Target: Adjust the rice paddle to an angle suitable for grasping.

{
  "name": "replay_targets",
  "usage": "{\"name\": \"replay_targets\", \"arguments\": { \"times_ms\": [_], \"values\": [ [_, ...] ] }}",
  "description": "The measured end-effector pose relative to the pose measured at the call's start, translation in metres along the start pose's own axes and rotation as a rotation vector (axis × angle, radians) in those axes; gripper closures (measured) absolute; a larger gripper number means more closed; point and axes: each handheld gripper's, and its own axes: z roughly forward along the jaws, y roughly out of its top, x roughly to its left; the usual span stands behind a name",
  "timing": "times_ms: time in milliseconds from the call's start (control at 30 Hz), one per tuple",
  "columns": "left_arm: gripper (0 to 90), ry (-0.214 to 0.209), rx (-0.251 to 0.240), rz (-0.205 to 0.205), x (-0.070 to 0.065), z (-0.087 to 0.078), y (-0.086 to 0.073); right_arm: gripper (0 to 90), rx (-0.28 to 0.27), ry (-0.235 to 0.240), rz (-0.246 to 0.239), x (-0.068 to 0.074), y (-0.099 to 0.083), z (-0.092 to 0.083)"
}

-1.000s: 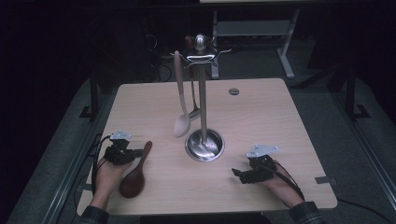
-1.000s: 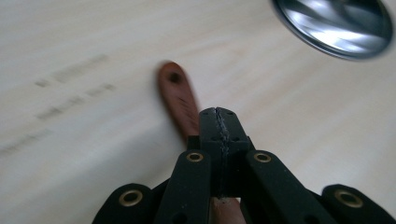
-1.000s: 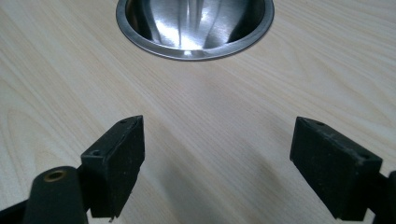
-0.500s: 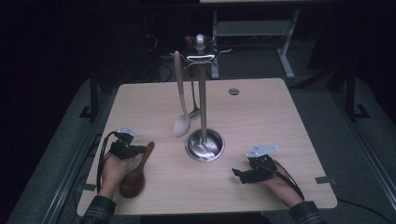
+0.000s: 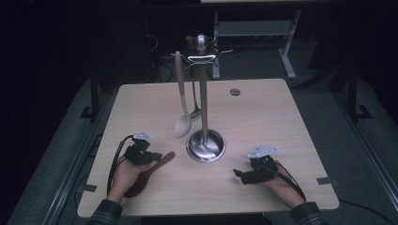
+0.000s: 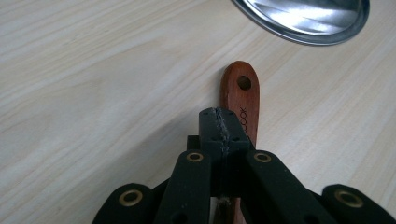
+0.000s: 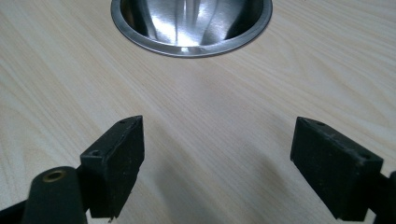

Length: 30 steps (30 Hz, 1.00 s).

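A dark wooden spoon lies on the table at the front left, its holed handle end pointing toward the steel stand base. My left gripper sits over the handle with its jaws pressed together. The wood runs beneath them, not between the pads. My right gripper rests at the front right with its jaws wide apart and bare table between them. It faces the stand's round base.
On the stand's pole hang a pale spoon and a metal utensil behind it. The wooden table has a small round cap at the back. The dark floor drops off on all sides.
My left hand has slid right, from beside the wooden spoon to over its handle. The handle end now lies farther right, nearer the stand base. The right hand has stayed put.
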Motion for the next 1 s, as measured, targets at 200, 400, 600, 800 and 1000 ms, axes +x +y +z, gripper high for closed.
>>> {"name": "replay_targets", "arguments": {
  "times_ms": [200,400,600,800,1000],
  "values": [
    [83.4,0.017,0.010,0.023,-0.003,-0.022,0.002,16.9,-0.004,-0.002,0.001,-0.001,0.000,-0.001],
    [73.8,0.010,0.200,0.093,-0.010,-0.030,0.005,16.9,-0.002,-0.003,0.001,-0.002,0.000,-0.001],
    [70.3,0.011,0.306,0.126,-0.017,-0.018,0.008,16.8,-0.003,-0.004,0.003,-0.002,0.000,-0.001],
    [70.6,0.028,0.368,0.149,-0.022,-0.004,0.009,16.9,-0.005,-0.005,0.002,-0.003,0.000,-0.001],
    [72.7,0.050,0.386,0.145,-0.024,-0.003,0.011,16.9,-0.006,-0.008,0.001,-0.004,0.000,-0.001]
  ]
}}
